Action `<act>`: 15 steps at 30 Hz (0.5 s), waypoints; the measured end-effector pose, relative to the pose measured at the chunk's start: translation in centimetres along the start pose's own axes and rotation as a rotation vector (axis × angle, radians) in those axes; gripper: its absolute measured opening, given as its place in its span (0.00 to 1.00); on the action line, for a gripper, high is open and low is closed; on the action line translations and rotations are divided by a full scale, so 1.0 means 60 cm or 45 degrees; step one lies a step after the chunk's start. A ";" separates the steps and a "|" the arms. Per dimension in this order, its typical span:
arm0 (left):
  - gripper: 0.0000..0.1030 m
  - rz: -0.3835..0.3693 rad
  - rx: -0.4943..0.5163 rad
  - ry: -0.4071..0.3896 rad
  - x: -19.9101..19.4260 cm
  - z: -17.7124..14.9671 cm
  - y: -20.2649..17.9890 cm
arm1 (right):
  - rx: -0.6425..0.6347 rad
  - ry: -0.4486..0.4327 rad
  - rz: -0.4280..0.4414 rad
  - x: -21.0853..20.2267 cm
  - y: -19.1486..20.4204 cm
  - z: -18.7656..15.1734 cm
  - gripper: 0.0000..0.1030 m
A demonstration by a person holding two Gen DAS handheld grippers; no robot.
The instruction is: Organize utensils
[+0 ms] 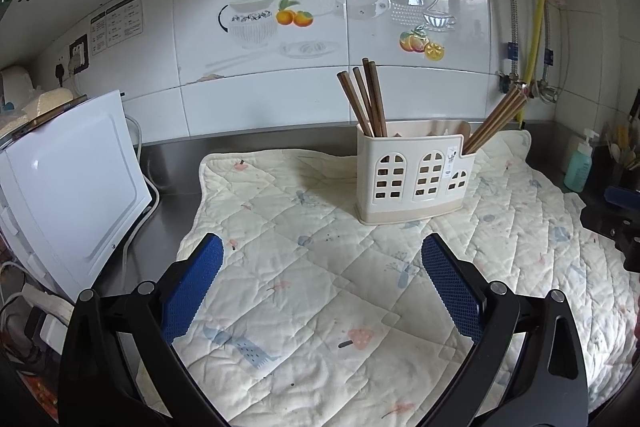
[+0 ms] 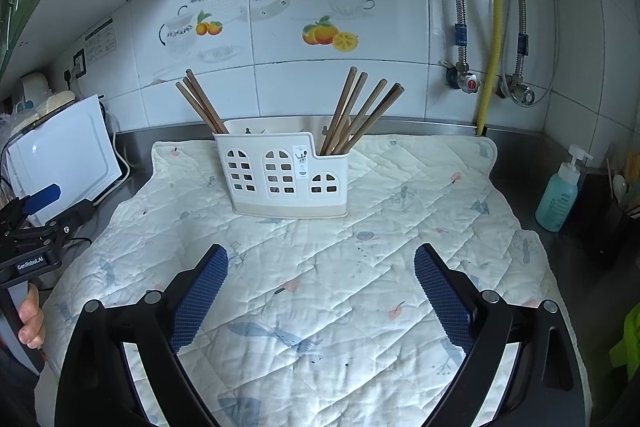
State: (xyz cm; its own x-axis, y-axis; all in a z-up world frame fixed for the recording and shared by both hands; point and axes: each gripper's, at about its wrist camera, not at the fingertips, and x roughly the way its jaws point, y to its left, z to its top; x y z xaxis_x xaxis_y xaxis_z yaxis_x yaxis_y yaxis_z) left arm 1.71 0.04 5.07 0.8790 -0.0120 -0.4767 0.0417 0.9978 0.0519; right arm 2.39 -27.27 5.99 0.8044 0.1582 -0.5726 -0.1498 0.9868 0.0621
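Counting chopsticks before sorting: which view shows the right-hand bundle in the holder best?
The right wrist view: the right-hand bundle fans out, each stick separate. In the left wrist view it overlaps into a tight cluster.

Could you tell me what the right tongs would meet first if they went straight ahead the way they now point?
Probably the utensil holder on the quilted mat; nothing stands between it and the open right tongs, though depth is uncertain.

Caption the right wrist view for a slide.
Open right gripper faces a cream utensil holder with chopsticks on a quilted mat.
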 end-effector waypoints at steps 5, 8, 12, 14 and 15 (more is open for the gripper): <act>0.95 0.004 0.002 0.000 -0.001 -0.003 -0.001 | -0.008 0.003 0.002 0.000 0.004 -0.001 0.89; 0.95 0.005 0.003 0.001 -0.002 -0.003 -0.002 | -0.009 0.002 0.002 -0.001 0.004 -0.002 0.89; 0.95 0.005 0.007 0.001 -0.001 -0.006 -0.003 | -0.008 0.001 0.001 -0.002 0.004 -0.002 0.89; 0.95 0.009 0.007 0.003 0.000 -0.007 -0.004 | -0.009 0.002 0.003 -0.001 0.004 -0.002 0.89; 0.95 0.009 0.007 0.005 0.000 -0.008 -0.004 | -0.009 0.003 0.002 -0.001 0.004 -0.003 0.89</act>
State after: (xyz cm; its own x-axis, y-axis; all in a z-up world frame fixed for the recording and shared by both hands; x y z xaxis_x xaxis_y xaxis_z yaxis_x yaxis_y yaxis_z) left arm 1.49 -0.19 4.65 0.8774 -0.0044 -0.4798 0.0379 0.9975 0.0602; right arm 2.22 -27.04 5.92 0.8027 0.1596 -0.5746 -0.1551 0.9862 0.0573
